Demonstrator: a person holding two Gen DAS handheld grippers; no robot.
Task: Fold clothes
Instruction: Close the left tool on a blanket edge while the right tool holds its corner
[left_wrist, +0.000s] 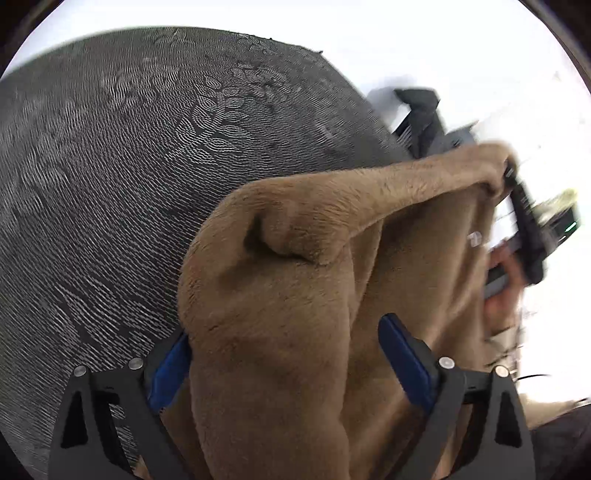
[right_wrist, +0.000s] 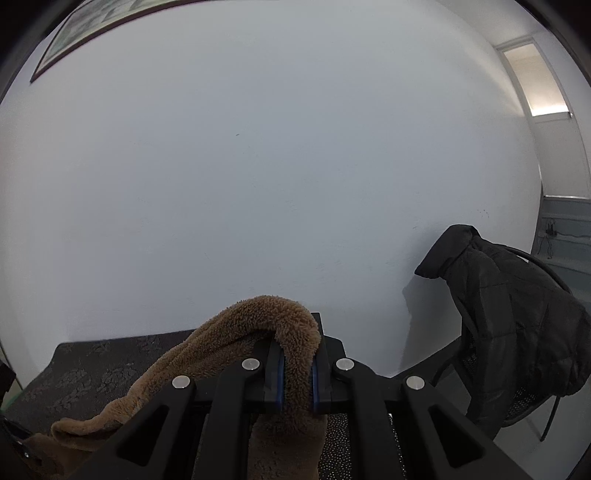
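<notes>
A brown fleece garment (left_wrist: 295, 280) hangs lifted over the dark patterned table cover (left_wrist: 129, 166). My left gripper (left_wrist: 284, 343) stands wide, a thick fold of the fleece hanging between its blue pads (left_wrist: 402, 358); the pads do not squeeze it. At the upper right my right gripper (left_wrist: 513, 177) pinches a far corner of the fleece, pulling it taut. In the right wrist view the right gripper (right_wrist: 297, 369) is shut on a ridge of the brown garment (right_wrist: 258, 317), which drapes down to the left over the table cover (right_wrist: 92, 365).
A black padded jacket (right_wrist: 517, 314) hangs over a chair to the right of the table; this jacket (left_wrist: 421, 110) also shows beyond the table's far edge. A white wall (right_wrist: 258, 166) stands behind. A person's hand (left_wrist: 506, 280) holds the right gripper, blurred.
</notes>
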